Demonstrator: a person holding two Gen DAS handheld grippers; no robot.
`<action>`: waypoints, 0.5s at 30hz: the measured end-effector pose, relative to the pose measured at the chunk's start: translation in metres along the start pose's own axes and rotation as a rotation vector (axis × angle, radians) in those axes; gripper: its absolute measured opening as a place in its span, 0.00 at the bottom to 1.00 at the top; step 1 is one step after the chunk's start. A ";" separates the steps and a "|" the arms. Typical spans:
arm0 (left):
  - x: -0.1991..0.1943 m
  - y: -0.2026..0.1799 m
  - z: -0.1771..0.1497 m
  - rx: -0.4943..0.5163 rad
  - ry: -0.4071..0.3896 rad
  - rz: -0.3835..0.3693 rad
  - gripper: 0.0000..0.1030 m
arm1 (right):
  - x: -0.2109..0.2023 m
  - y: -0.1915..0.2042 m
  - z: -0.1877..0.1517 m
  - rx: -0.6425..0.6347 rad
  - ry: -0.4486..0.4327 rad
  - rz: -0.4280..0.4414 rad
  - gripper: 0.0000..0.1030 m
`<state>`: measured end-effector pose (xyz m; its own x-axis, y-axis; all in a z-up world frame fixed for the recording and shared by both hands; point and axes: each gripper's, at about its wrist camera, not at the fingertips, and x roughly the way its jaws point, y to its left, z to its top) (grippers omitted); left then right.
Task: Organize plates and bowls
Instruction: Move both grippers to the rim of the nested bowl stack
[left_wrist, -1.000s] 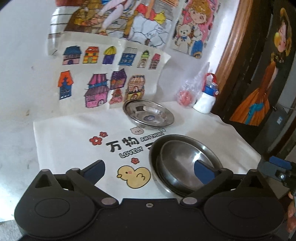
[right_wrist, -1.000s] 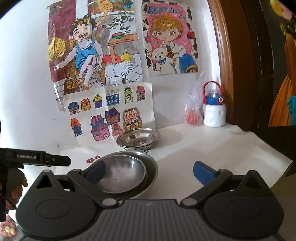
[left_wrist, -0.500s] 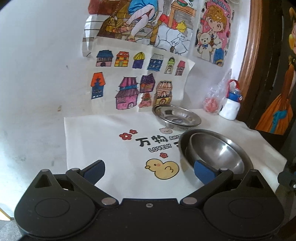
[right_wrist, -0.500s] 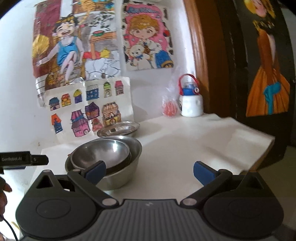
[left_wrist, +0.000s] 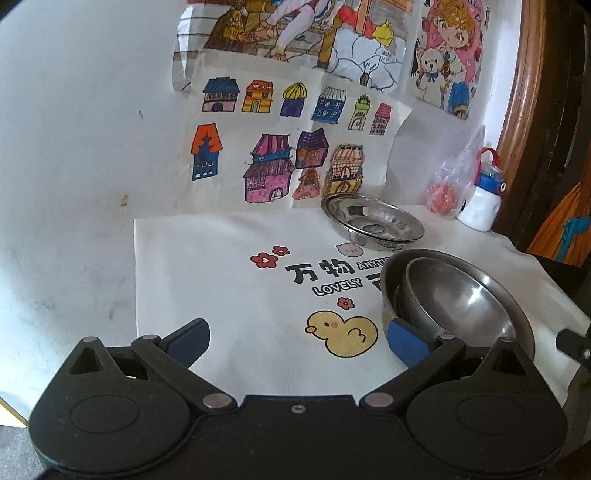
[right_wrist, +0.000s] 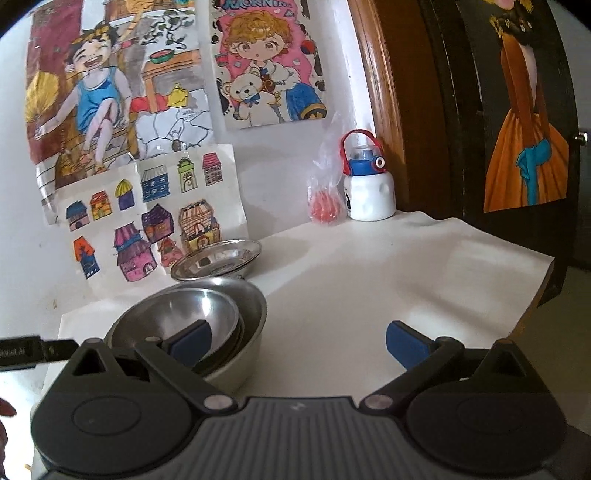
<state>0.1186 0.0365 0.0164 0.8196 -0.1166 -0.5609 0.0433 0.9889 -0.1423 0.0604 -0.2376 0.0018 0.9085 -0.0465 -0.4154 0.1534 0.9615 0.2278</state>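
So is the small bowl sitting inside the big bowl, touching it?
Touching. The right wrist view shows the small bowl nested inside the big bowl, its rim resting against the inner wall; the left wrist view agrees.

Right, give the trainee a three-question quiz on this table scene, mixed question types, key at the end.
1. True or false: the smaller bowl sits inside the larger bowl.
2. Multiple choice: what stands at the back beside the water bottle? A) a mug B) a plastic bag C) a spoon
3. Fill in: both the left gripper and the right gripper have their jaws ____ and hold nothing; the plates rest near the wall.

Key: 1 true; 2 B; 3 open
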 end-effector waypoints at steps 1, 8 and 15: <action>0.002 0.000 0.002 0.002 0.003 -0.001 0.99 | 0.003 -0.001 0.003 0.010 0.006 0.002 1.00; 0.014 -0.004 0.011 0.013 0.012 -0.028 0.99 | 0.019 0.002 0.015 0.023 0.030 0.024 0.99; 0.026 -0.007 0.018 0.011 0.034 -0.070 0.94 | 0.029 0.005 0.014 0.038 0.047 0.023 0.94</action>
<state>0.1495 0.0286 0.0173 0.7945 -0.1886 -0.5772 0.1066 0.9791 -0.1733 0.0931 -0.2376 0.0035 0.8928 -0.0109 -0.4504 0.1481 0.9513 0.2705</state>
